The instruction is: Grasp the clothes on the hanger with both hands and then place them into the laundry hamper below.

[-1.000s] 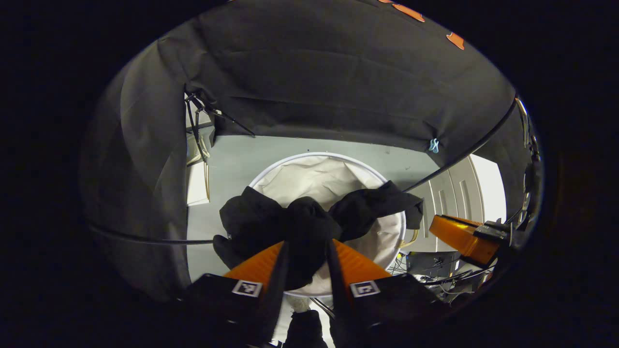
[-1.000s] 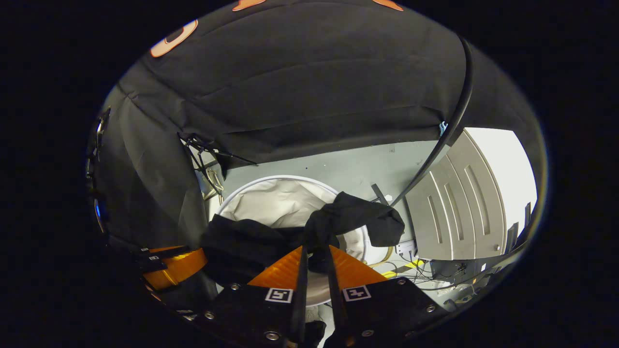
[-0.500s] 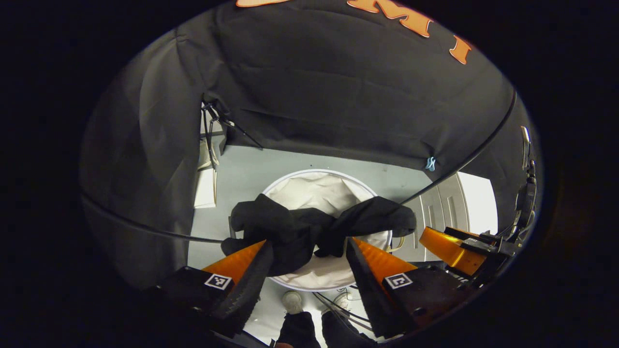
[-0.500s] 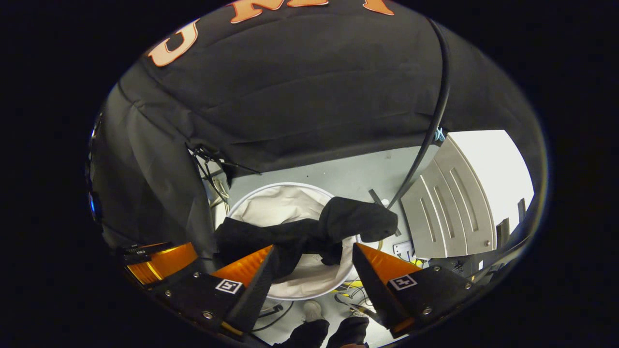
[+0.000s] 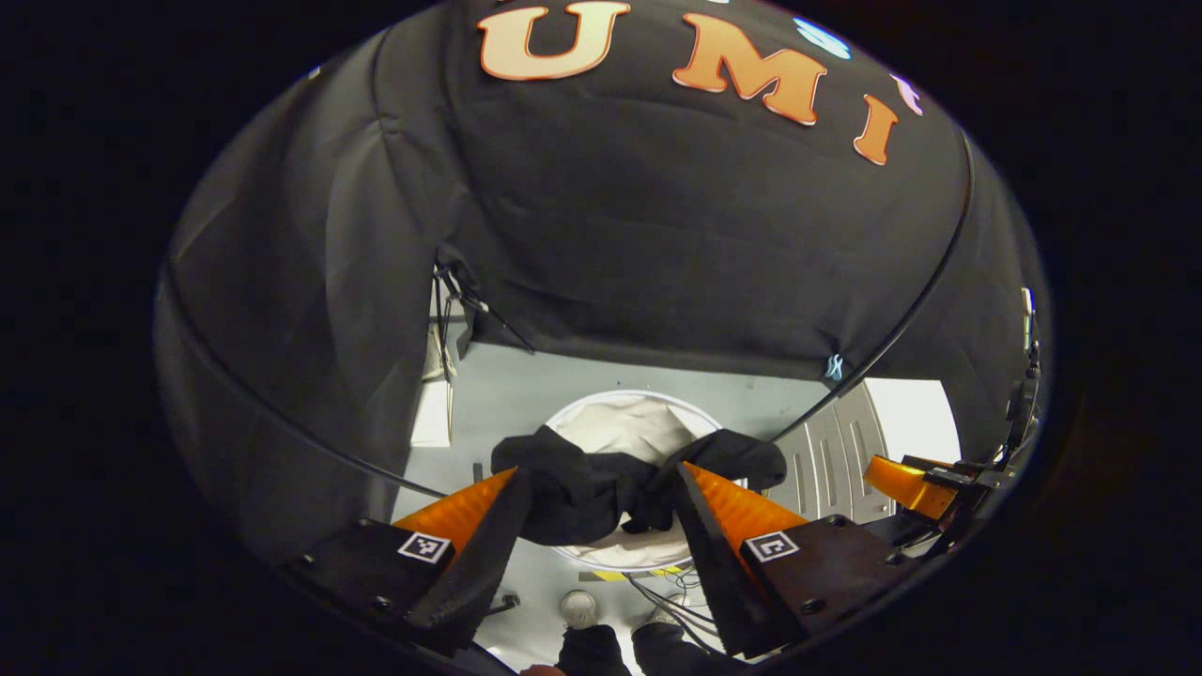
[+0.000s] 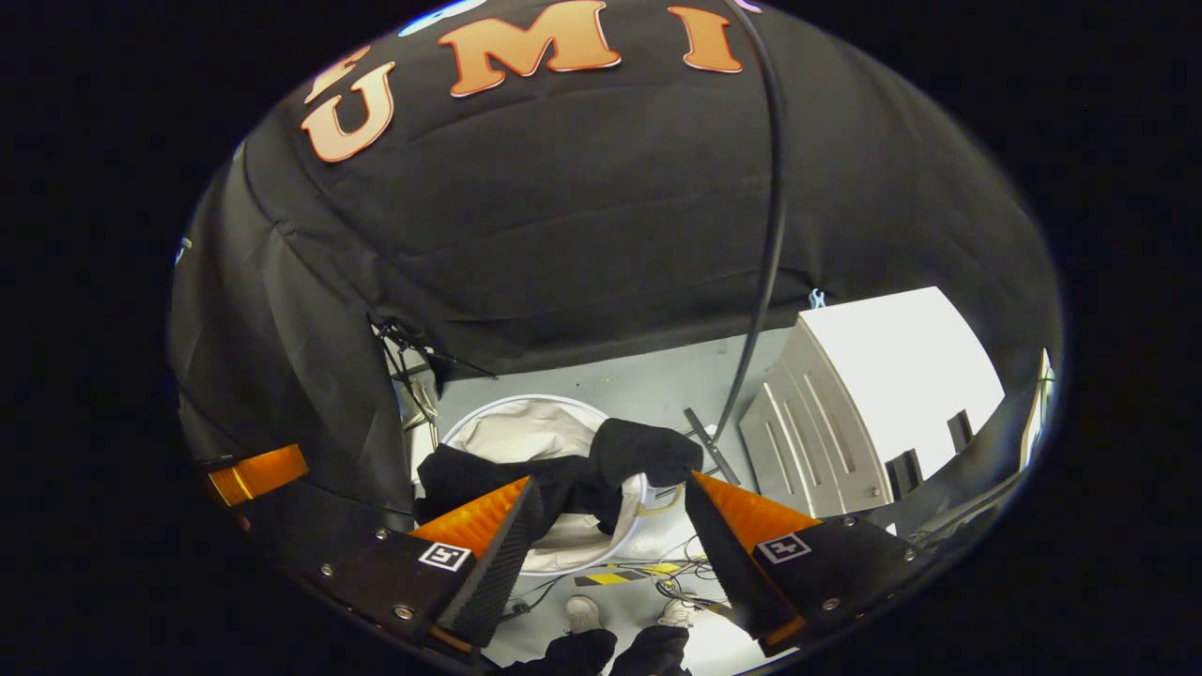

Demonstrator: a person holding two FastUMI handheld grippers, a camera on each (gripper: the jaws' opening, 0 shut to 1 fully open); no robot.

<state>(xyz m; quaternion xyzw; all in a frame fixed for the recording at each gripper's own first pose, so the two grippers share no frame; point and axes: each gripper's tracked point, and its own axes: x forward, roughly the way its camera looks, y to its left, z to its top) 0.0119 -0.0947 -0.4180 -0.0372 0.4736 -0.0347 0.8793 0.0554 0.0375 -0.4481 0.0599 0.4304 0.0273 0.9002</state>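
The black garment (image 5: 601,483) lies draped across the rim of the white hamper (image 5: 620,427) below, partly hanging outside. The left gripper (image 5: 596,530) and right gripper (image 6: 606,535) are both released, jaws spread wide, holding nothing. To finish well, lift both grippers straight up, clear of the cloth; judge whether the overhang needs a push inward. Count: one garment, one hamper, two grippers.
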